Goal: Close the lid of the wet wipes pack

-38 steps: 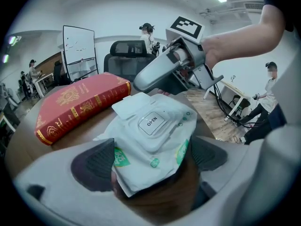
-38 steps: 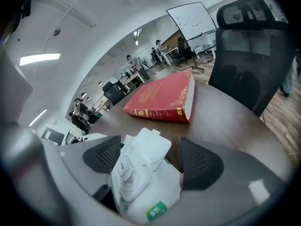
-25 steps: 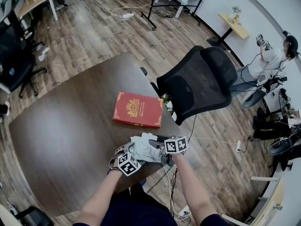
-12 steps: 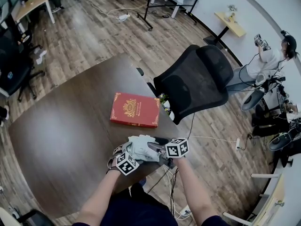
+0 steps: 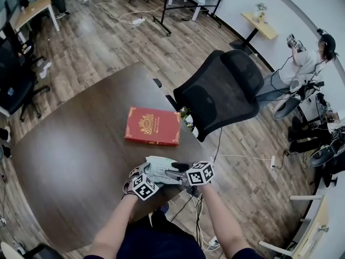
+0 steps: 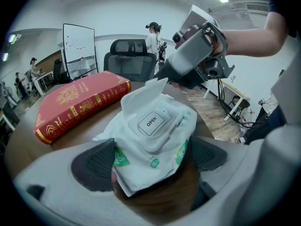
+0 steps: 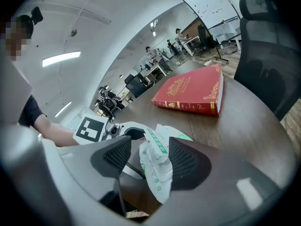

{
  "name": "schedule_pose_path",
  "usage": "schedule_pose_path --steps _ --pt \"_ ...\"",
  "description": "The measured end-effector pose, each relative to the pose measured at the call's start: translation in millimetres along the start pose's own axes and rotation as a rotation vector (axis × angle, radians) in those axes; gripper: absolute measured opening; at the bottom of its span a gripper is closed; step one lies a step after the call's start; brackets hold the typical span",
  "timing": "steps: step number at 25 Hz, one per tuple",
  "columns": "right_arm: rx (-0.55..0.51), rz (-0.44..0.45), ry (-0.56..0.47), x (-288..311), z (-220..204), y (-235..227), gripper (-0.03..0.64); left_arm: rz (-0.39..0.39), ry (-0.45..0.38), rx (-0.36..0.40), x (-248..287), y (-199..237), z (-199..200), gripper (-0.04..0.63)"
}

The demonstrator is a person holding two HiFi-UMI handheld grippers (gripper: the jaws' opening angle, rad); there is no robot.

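Observation:
The wet wipes pack [image 5: 158,171] lies near the table's front edge. It is white film with green print and an "OPEN" sticker on top [image 6: 151,122]. Its white lid [image 6: 141,95] stands up at the far side. My left gripper [image 5: 139,174] is shut on the pack's near end, one pad against each side [image 6: 94,166]. My right gripper [image 5: 172,170] comes in from the right with its tips at the raised lid's top edge [image 6: 165,80]. In the right gripper view its jaws [image 7: 150,160] stand narrow, shut on the lid and film [image 7: 157,168].
A red book [image 5: 152,127] with gold trim lies just beyond the pack. A black office chair [image 5: 221,93] stands at the dark table's [image 5: 70,161] far right edge. Cables run over the floor below the front edge. A person [image 5: 302,63] sits far off at the right.
My right gripper has lifted a little and drawn slightly toward me at the pack's far end. The left gripper has kept its hold and stayed in place.

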State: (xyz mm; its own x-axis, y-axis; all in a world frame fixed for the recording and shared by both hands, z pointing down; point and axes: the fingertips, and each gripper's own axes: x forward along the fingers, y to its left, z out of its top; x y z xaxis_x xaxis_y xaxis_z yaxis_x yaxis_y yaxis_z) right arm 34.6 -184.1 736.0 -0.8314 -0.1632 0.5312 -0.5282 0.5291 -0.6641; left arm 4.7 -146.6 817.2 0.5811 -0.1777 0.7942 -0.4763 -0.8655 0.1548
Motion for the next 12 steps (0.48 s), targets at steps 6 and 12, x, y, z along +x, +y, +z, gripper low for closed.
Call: schedule_pose_path --steps 6,12 --pt "0.019 -0.052 0.049 13 -14 -1 0.255 0.002 0.0 -0.003 2 0 -1 0.5" --pt "0.008 -0.112 0.088 25 -18 -4 0.224 0.006 0.0 -0.002 3 0 0 0.5"
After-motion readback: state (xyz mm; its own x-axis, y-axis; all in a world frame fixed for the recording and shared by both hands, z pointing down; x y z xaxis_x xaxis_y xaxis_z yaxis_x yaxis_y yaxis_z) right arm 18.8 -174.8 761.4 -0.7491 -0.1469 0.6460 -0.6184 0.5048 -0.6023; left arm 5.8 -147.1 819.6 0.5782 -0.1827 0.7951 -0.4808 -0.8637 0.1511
